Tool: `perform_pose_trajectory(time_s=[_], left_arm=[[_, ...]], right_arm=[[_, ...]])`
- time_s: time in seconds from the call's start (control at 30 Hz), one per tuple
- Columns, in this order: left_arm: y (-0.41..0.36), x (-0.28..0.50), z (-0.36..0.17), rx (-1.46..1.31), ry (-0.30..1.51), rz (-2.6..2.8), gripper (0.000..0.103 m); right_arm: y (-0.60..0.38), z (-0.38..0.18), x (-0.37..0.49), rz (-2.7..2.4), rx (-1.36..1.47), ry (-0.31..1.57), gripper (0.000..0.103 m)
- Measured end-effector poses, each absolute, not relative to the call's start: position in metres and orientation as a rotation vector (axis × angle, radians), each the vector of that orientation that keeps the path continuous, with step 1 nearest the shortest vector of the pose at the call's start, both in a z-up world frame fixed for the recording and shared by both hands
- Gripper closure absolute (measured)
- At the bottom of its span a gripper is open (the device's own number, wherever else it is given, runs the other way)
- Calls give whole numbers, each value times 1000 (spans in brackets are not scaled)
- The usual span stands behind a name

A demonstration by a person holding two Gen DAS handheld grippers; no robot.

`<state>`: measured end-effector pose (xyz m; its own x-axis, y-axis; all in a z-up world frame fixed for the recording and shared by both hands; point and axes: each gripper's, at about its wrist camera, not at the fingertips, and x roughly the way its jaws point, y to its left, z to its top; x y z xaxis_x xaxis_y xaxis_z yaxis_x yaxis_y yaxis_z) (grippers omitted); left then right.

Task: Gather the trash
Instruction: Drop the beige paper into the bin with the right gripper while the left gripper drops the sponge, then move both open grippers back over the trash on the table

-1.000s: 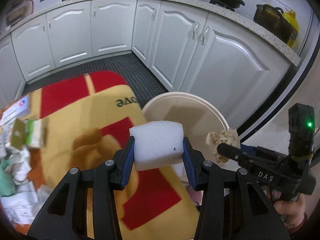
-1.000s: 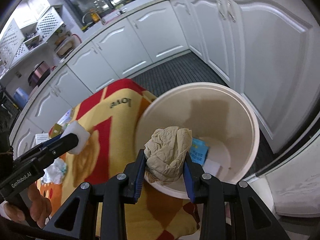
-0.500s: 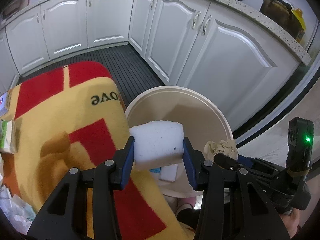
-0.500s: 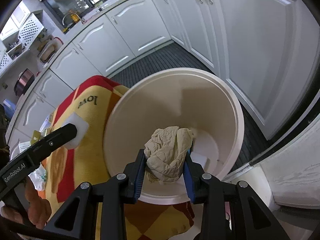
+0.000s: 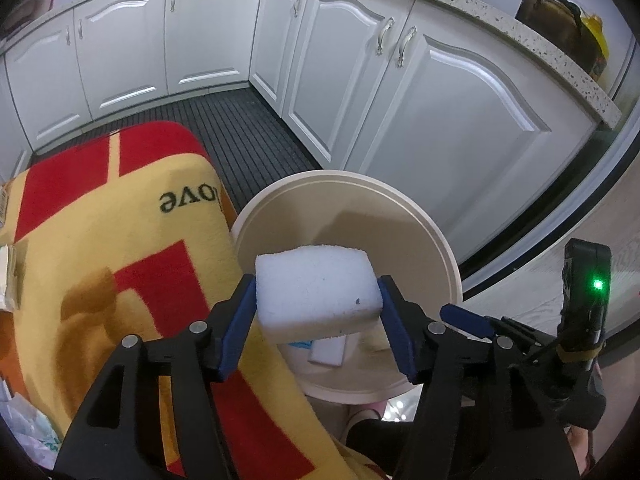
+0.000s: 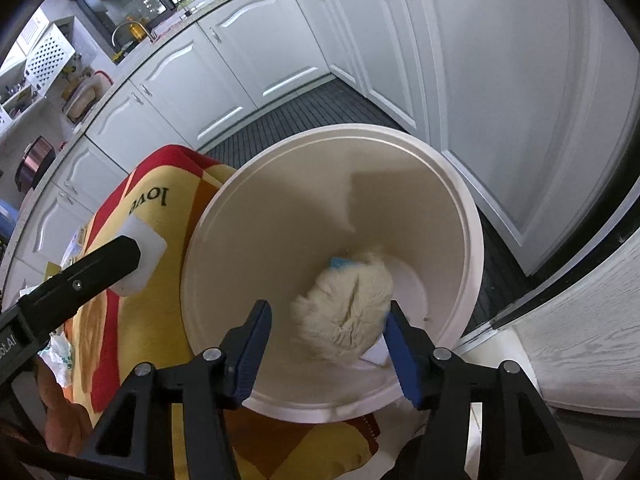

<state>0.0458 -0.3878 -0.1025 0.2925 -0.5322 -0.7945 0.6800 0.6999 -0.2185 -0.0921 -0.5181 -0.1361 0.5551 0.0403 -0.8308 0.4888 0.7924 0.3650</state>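
My left gripper (image 5: 316,286) hangs over the near rim of a cream bucket (image 5: 400,196), and its jaws are opening. A white sponge (image 5: 320,300) sits loose and tilted between the blue pads, no longer squeezed. In the right wrist view my right gripper (image 6: 328,312) is over the bucket (image 6: 280,168) with its jaws opening. A crumpled beige paper ball (image 6: 348,312), blurred, drops free between them into the bucket. A blue packet (image 6: 340,263) and a white piece (image 5: 328,350) lie at the bottom.
A yellow and red blanket (image 5: 120,240) printed "love" lies left of the bucket, with packets and crumpled plastic (image 5: 24,432) at its left edge. White cabinets (image 5: 460,120) and a dark ribbed mat (image 5: 240,136) lie beyond. A person's foot (image 5: 368,412) is below the bucket.
Both grippers sank over the bucket and their jaws widened. The paper ball left the right pads and is falling in. The sponge is no longer pinched by the left pads.
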Motion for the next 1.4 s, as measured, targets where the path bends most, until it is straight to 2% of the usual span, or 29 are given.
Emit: perform_pose_trajectory(time_s=[0.7, 0.9, 1.0, 1.33, 1.4], left_arm=[[-326, 33, -76, 163, 931, -737, 42], [-282, 27, -66, 148, 923, -675, 42], [-254, 25, -61, 133, 921, -645, 42], [-138, 23, -51, 89, 920, -499, 42], [-110, 24, -54, 68, 932, -466, 37]], right_arm=[[-485, -105, -103, -232, 607, 918, 48], [-459, -86, -98, -175, 580, 897, 46], [-439, -77, -92, -130, 556, 890, 40], [-358, -73, -59, 72, 502, 926, 39], [-342, -74, -52, 107, 490, 939, 37]])
